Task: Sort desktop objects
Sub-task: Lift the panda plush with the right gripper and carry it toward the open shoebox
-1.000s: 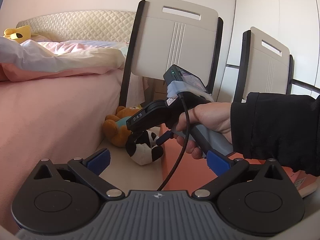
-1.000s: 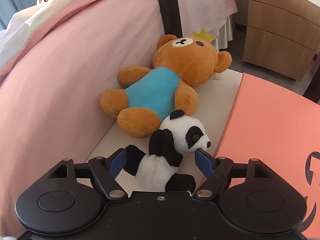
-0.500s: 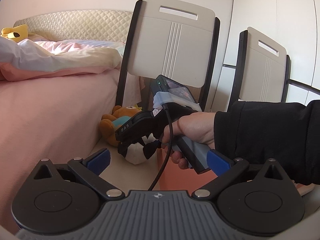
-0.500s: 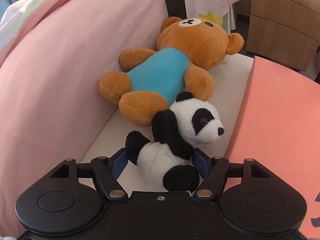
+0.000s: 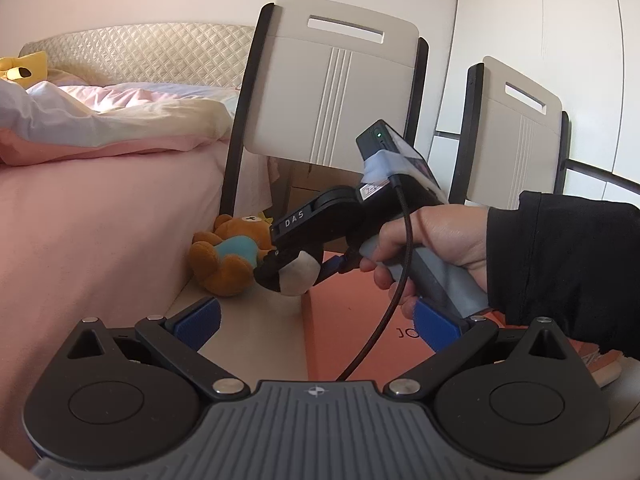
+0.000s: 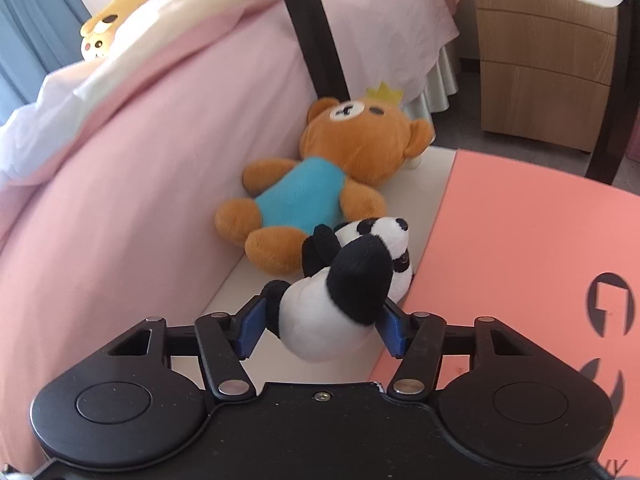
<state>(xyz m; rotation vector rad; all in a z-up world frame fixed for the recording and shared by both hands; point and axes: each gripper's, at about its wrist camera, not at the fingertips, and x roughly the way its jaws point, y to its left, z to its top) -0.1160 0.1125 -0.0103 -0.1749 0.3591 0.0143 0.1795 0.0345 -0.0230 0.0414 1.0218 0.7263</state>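
A small black-and-white panda plush [image 6: 340, 296] hangs tilted just above the white table [image 6: 432, 176]. My right gripper [image 6: 320, 328] is shut on its body, and the jaws are still closing, with the blue pads pressing both flanks. The left wrist view shows the same right gripper [image 5: 296, 272] in a person's hand [image 5: 440, 240], with the panda plush [image 5: 298, 278] at its tips. A brown bear plush [image 6: 320, 196] in a blue shirt lies on the table just beyond. My left gripper [image 5: 316, 324] is open and holds nothing.
A salmon-coloured box [image 6: 520, 240] lies flat on the table to the right of the toys. A pink bed [image 6: 100, 200] borders the table on the left. Two chair backs [image 5: 332, 100] stand behind, and a wooden drawer unit [image 6: 540, 60] sits at the far right.
The right gripper's fingers have drawn in onto the panda and lifted it off the table, tipping it. The left gripper has stayed still and open.
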